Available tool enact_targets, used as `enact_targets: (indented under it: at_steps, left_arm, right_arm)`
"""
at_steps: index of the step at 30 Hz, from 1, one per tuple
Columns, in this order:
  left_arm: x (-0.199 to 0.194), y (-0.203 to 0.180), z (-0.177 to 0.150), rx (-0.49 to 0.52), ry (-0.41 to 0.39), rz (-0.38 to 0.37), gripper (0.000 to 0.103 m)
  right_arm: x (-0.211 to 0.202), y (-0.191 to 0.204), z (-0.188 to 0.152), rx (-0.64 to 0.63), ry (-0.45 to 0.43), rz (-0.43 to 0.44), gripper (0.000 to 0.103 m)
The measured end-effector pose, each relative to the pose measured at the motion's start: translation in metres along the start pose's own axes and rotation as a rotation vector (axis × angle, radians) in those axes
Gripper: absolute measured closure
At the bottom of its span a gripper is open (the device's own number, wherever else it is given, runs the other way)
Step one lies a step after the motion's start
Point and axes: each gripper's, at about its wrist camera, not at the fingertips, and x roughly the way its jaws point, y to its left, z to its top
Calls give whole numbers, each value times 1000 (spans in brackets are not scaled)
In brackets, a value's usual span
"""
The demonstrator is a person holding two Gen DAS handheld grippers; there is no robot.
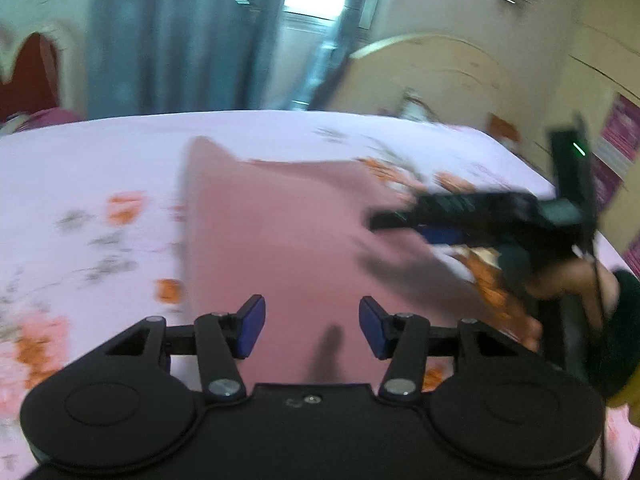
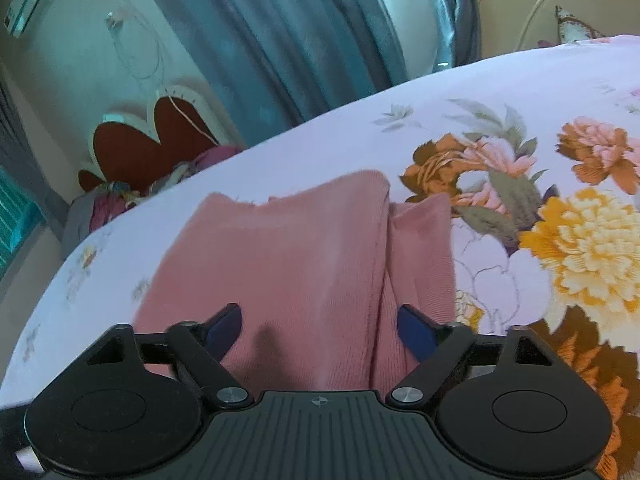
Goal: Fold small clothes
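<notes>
My left claw [image 1: 311, 328] stands partly spread with nothing pinched, its blue pads [image 1: 251, 327] poised over the pink knit garment [image 1: 280, 232] at centre frame. The garment lies folded on the flowered bed sheet [image 2: 500, 92]. My right claw [image 2: 320, 330] is likewise parted and grips nothing, the pink cloth showing between its pads below it.

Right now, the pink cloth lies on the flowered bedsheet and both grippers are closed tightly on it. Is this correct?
Not quite. The pink cloth does lie on the flowered bedsheet, but neither gripper is closed on it. The right wrist view shows the right gripper with its jaws apart over the cloth, and the left wrist view shows the left gripper likewise open.
</notes>
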Motion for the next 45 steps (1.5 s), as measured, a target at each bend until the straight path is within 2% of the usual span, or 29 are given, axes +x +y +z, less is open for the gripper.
enact_targets:
  at_steps: [1, 5, 7, 9, 10, 11, 12, 14, 21, 26, 29, 34, 37, 41, 43, 45]
  left_arm:
    - [1, 8, 3, -23, -6, 16, 52]
    - [10, 29, 15, -86, -20, 69, 52]
    - [15, 35, 20, -101, -20, 80, 52]
    - [15, 40, 22, -113, -23, 86, 52]
    - [19, 42, 24, -118, -22, 85, 52]
    - [22, 43, 25, -121, -21, 83, 51]
    - [23, 44, 26, -120, -21, 82, 51]
    - [28, 44, 29, -113, -23, 88, 51]
    - [36, 44, 36, -122, -33, 66, 51]
    - [44, 38, 28, -103, -9, 30, 47]
    - [49, 40, 24, -121, 13, 22, 41]
    - [52, 43, 23, -138, 33, 19, 38]
    - [55, 42, 21, -134, 43, 27, 39]
    - [54, 39, 23, -123, 47, 28, 40]
    - [55, 37, 23, -119, 47, 29, 40]
    - [54, 36, 23, -130, 46, 29, 40]
  right_arm:
    - [3, -3, -1, 7, 9, -2, 54]
    - [7, -13, -2, 27, 12, -10, 54]
    - [9, -17, 1, 42, -3, -39, 54]
    - [14, -23, 3, 57, 20, -24, 54]
    - [15, -21, 2, 50, 27, -18, 59]
    - [16, -18, 2, 37, 30, -12, 80]
    - [17, -17, 2, 37, 34, -8, 87]
    - [18, -10, 2, 9, 27, -27, 92]
    - [-17, -2, 16, -57, -74, -56, 95]
    - [-17, -18, 8, -31, -17, -107, 95]
    - [-8, -26, -5, -27, 12, -147, 95]
    - [-15, -26, -4, -61, -58, -257, 95]
    - [-18, -29, -6, -57, -37, -238, 94]
    - [-43, -15, -2, -83, -97, -255, 94]
    - [-55, -4, -2, -90, -118, -230, 94]
    - [-60, 8, -12, -106, -96, -186, 94]
